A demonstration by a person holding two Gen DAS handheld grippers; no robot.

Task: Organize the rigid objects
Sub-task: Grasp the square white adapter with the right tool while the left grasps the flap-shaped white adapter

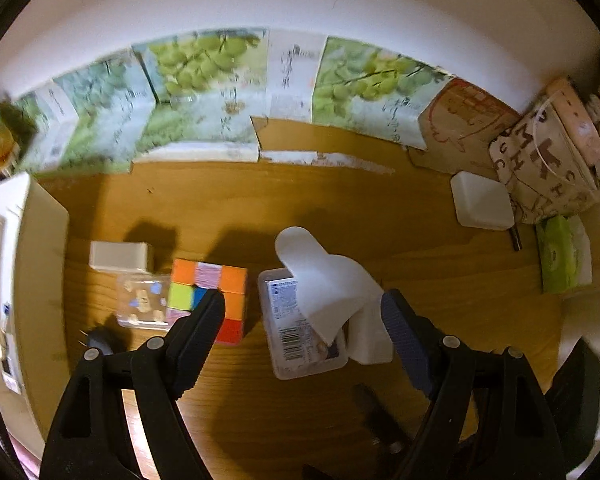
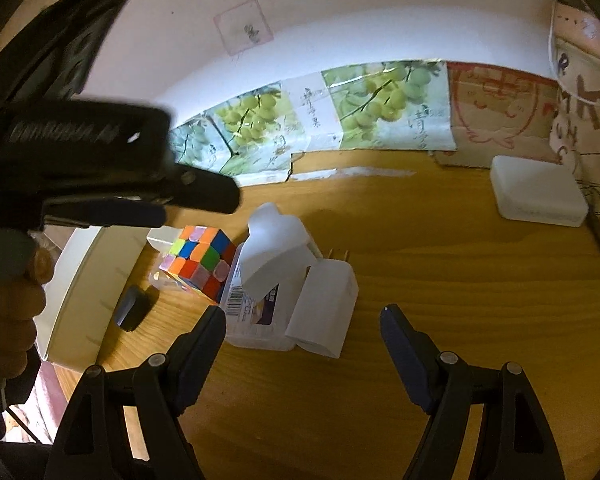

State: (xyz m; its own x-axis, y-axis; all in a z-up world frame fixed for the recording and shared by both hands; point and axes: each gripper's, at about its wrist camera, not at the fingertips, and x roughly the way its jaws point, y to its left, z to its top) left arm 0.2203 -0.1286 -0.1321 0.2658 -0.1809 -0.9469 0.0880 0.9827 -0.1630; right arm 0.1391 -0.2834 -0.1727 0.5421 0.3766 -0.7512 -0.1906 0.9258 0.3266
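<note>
On the wooden desk lies a cluster: a colourful puzzle cube, a clear plastic box with a barcode label, a curved white piece resting on that box, and a white plug adapter. My left gripper hangs open above the cluster, its jaws spanning the labelled box and the white piece, holding nothing. My right gripper stands open and empty just in front of the adapter.
Left of the cube sit a clear printed case, a small white box, a black object and a large white container. At the right are a white square box, a patterned bag and a green tissue pack. Grape-printed cartons line the wall.
</note>
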